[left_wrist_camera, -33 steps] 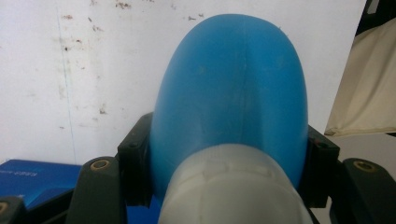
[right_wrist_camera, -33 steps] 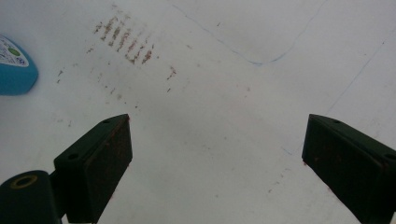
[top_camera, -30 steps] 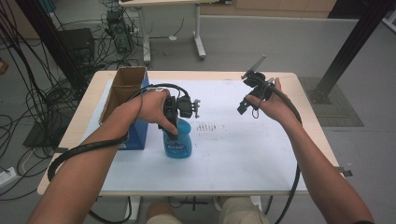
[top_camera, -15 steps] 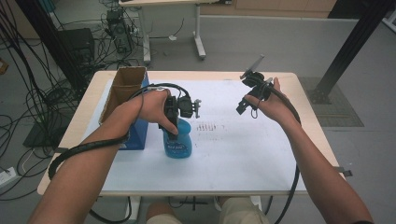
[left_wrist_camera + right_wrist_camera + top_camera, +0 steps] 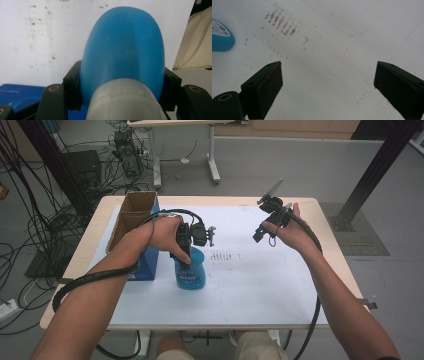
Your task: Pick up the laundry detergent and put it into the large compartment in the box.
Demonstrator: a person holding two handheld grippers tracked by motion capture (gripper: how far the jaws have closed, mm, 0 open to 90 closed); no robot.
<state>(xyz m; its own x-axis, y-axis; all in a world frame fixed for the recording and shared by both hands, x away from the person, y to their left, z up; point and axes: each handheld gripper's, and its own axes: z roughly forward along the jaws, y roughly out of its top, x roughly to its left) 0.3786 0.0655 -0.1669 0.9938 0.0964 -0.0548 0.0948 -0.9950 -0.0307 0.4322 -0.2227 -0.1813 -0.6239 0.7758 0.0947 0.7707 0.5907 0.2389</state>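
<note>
Blue plastic is what the left gripper (image 5: pixel 186 262) is clamped on: the blue bottle (image 5: pixel 191 270) is held by its upper part, just under the white cap (image 5: pixel 125 102), with one black jaw pressed against each side of the body, as is seen in the left gripper view. The bottle is stood upright on the white sheet (image 5: pixel 250 280) that covers the desk (image 5: pixel 330 210), just beside the dark blue box (image 5: pixel 147 265) at its left, and its long axis is kept vertical, in line with the gripper that comes down on it from above.

The right gripper (image 5: pixel 265 217) is held up above the far right part of the desk, well apart from the bottle, and its jaws are spread wide with nothing between them; in the right gripper view the bottle's base (image 5: pixel 221 36) is caught at the far left edge, beyond a patch of brown marks (image 5: pixel 282 23) on the sheet. From that gripper the bottle is therefore found to the left and lower down.

The left hand is clearly the nearer one, so a lift or a carry of the bottle is judged to fall to it, while the cap is left free above the grip for the right gripper, should it be wanted.
</note>
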